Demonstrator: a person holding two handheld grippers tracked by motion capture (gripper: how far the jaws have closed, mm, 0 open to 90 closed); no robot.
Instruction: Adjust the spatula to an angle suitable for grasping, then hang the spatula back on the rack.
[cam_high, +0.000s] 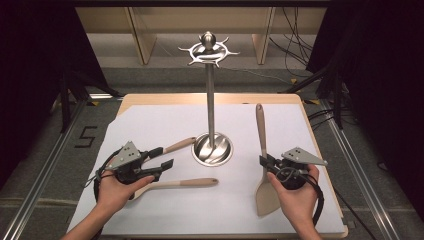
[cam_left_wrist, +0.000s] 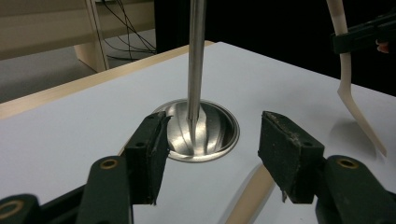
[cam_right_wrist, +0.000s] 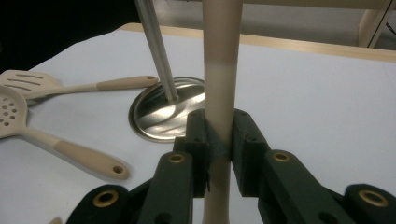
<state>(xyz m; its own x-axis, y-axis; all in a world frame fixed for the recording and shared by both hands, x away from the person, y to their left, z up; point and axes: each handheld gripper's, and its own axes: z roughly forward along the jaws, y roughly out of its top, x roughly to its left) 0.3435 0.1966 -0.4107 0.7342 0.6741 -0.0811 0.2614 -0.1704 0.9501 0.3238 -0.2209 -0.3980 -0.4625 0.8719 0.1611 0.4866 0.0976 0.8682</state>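
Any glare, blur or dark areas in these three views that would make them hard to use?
High view: sharp and even on the table, black at both sides, some glare on the stand's base. Left gripper view: streaky reflections on that base, left tool slightly soft, dark background. Right gripper view: the spatula handle and right tool look soft.

The stand sits mid-table, two utensils left, spatula right.
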